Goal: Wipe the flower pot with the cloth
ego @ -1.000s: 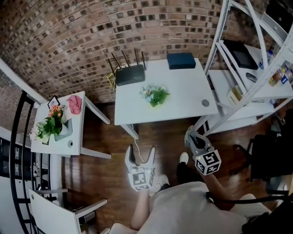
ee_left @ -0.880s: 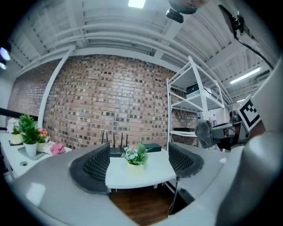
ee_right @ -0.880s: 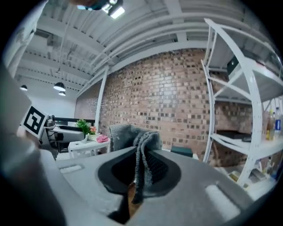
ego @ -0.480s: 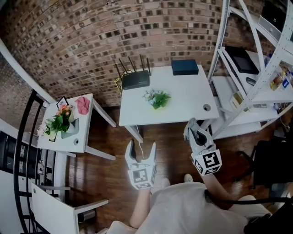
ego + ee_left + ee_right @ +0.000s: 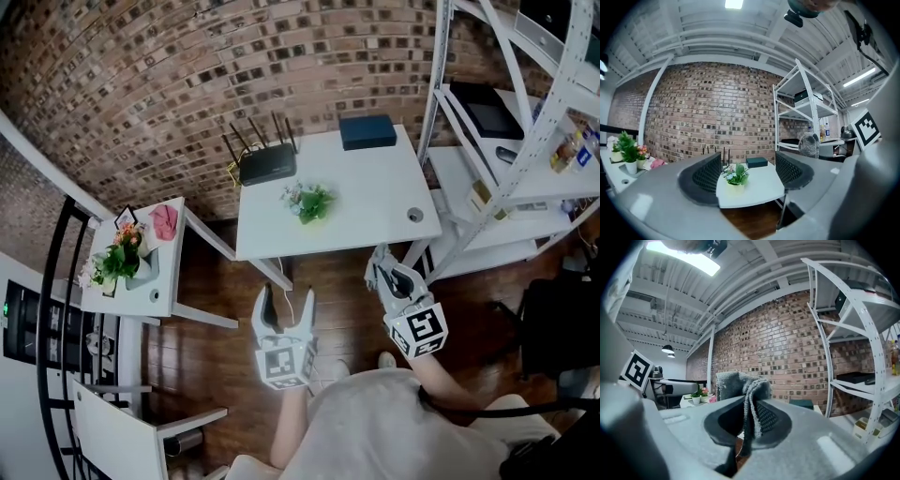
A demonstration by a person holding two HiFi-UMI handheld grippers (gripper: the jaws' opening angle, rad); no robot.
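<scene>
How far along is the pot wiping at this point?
Done: the grey knitted cloth is pinched in the right tongs. In hand: both tongs are held short of the white table; the left tongs are closing with nothing between them. Left: all the wiping, since the cloth is nowhere near the small pale flower pot with green leaves on that table.

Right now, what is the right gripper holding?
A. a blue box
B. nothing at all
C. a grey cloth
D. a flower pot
C: in the right gripper view, the right gripper has its jaws pinched shut on a grey cloth, which sticks up from between them.
</scene>
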